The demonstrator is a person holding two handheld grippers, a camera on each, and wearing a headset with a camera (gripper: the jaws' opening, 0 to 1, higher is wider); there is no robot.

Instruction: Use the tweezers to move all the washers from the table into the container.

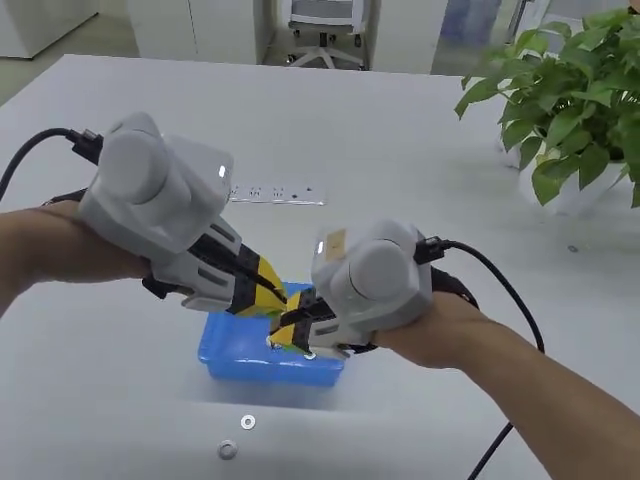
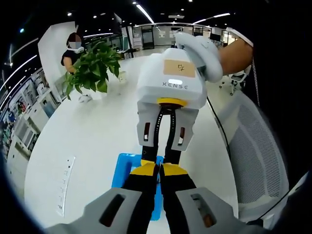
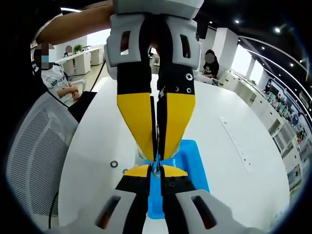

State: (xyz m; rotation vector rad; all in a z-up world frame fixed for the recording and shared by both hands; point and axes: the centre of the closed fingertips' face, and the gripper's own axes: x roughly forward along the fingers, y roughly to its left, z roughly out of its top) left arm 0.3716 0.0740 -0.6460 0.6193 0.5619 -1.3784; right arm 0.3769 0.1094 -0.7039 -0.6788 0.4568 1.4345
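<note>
Washers point(image 1: 247, 422) point(image 1: 228, 450) lie nearest on the white desk point(image 1: 420, 160), just in front of the blue container point(image 1: 225, 347). Over the container the two grippers meet tip to tip. The left gripper point(image 1: 268, 295) has its yellow fingers point(image 3: 139, 122) pressed narrow on a thin metal strip, the tweezers point(image 3: 156, 165). The right gripper point(image 1: 290, 335) has its fingers nearly closed around the tweezers' tip, though whether they actually pinch it I cannot tell. Beyond lies a power strip point(image 1: 275, 195), then a potted plant point(image 1: 565, 110) and an office chair point(image 1: 325, 30).
</note>
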